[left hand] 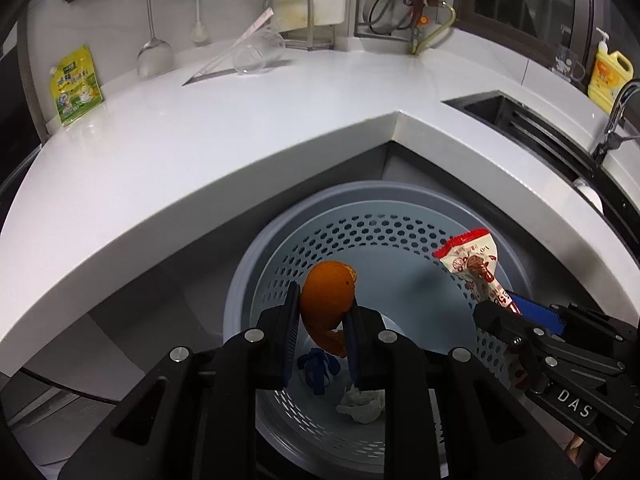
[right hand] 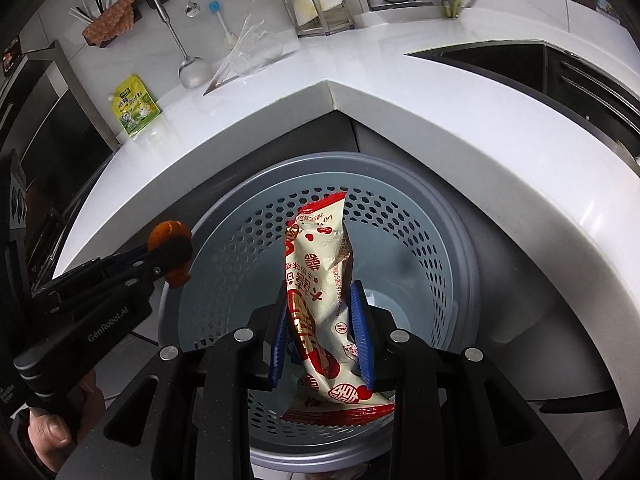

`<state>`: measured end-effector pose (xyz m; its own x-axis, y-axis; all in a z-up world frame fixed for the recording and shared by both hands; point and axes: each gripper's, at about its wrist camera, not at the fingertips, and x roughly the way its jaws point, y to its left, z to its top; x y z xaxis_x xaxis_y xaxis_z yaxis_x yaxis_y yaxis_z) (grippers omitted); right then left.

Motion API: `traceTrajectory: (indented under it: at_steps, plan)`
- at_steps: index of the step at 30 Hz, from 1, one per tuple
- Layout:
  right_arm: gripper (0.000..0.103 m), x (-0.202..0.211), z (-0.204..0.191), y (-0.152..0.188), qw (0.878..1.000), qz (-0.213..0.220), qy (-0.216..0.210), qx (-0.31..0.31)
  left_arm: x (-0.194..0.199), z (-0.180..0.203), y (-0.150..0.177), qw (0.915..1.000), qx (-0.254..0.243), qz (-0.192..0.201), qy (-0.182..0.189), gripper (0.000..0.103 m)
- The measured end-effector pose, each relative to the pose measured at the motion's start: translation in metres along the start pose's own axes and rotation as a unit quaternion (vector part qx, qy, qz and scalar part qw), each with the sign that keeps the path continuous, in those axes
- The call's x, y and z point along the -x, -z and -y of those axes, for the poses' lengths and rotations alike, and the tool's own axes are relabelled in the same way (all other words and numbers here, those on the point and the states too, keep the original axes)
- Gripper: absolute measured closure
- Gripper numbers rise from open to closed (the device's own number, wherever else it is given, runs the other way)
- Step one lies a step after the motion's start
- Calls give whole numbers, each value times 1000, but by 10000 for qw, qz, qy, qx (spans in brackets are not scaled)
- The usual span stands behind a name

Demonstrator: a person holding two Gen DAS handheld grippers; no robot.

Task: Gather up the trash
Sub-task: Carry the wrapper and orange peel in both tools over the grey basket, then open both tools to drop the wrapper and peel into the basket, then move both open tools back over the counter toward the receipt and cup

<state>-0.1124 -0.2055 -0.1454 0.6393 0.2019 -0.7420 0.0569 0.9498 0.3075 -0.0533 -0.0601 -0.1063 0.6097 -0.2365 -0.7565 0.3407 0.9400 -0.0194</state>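
My left gripper [left hand: 322, 312] is shut on an orange peel [left hand: 326, 300] and holds it over the grey perforated trash basket [left hand: 400, 216]. The peel also shows in the right wrist view [right hand: 170, 254]. My right gripper [right hand: 322, 312] is shut on a red and cream snack wrapper [right hand: 320, 272], held upright over the same basket [right hand: 440, 240]. The wrapper also shows in the left wrist view [left hand: 476, 264]. At the basket's bottom lie a blue scrap [left hand: 318, 366] and a crumpled white paper [left hand: 360, 404].
The white L-shaped counter [left hand: 200, 140] wraps around the basket. On it are a yellow-green pouch [left hand: 76, 86] and a clear cup [left hand: 256, 54] lying by the wall. A dark sink [left hand: 532, 120] and a yellow soap bottle [left hand: 610, 76] are at the right.
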Motion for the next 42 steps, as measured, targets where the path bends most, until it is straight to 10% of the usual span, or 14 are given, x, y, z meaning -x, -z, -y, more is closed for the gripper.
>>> traceTrajectory:
  at_steps: [9, 14, 31, 42]
  plan:
    - [67, -4, 4, -1, 10000, -47, 15, -40, -6, -1, 3, 9999, 9, -111, 8, 78]
    - [49, 1, 7, -2, 9999, 70, 64, -62, -3, -5, 5, 10000, 37, -36, -23, 53]
    - [35, 13, 2, -4, 9995, 312, 86, 29, 14, -20, 3, 9990, 248, 321, -172, 9]
    - [25, 24, -15, -15, 9971, 681, 85, 315, 40, -42, -10, 9937, 351, 926, -516, 6]
